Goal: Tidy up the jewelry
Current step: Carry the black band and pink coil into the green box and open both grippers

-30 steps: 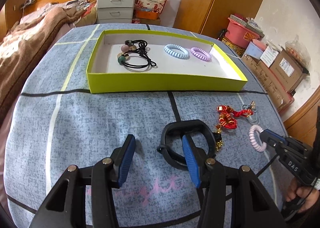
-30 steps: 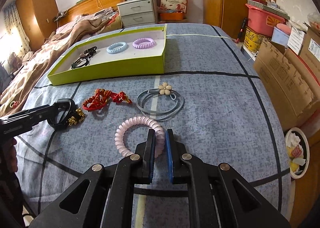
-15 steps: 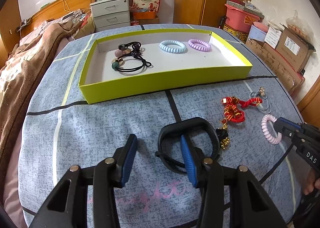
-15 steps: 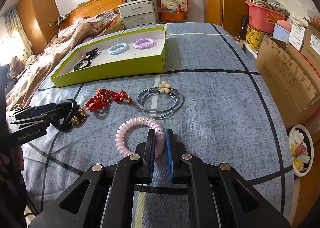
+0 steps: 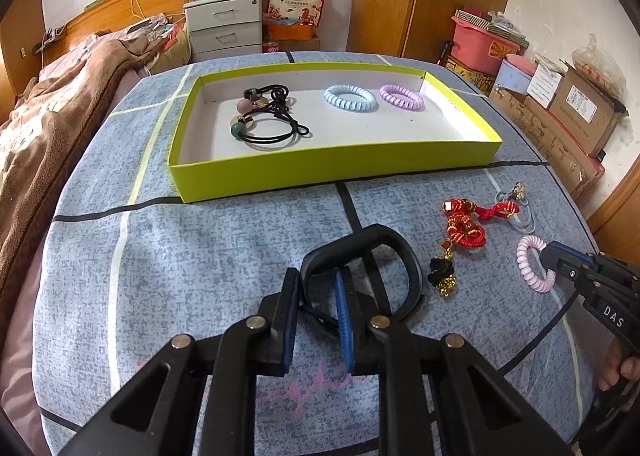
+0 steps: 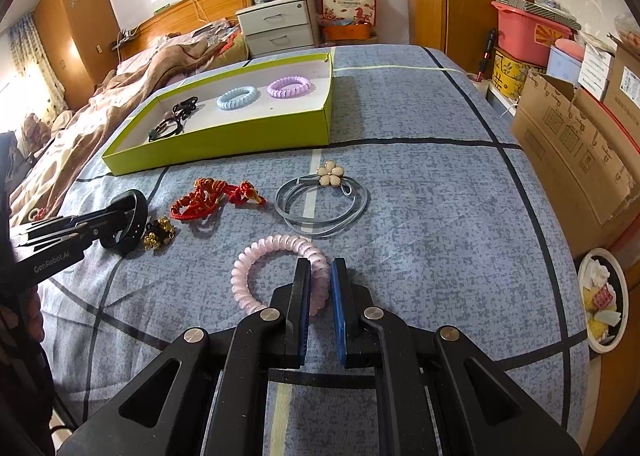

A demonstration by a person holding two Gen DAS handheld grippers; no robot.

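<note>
Four hair ties are already lying in the green box (image 5: 320,176) at twelve o'clock. The left gripper (image 5: 316,296) jaws are closing around the black bracelet (image 5: 360,252); the right gripper (image 6: 320,284) is clenching the pink coil tie (image 6: 256,260). Three pieces are waiting on the bed (image 5: 200,256).

Home bedroom, bed (image 5: 80,104), drawer nightstand (image 5: 224,28)
</note>
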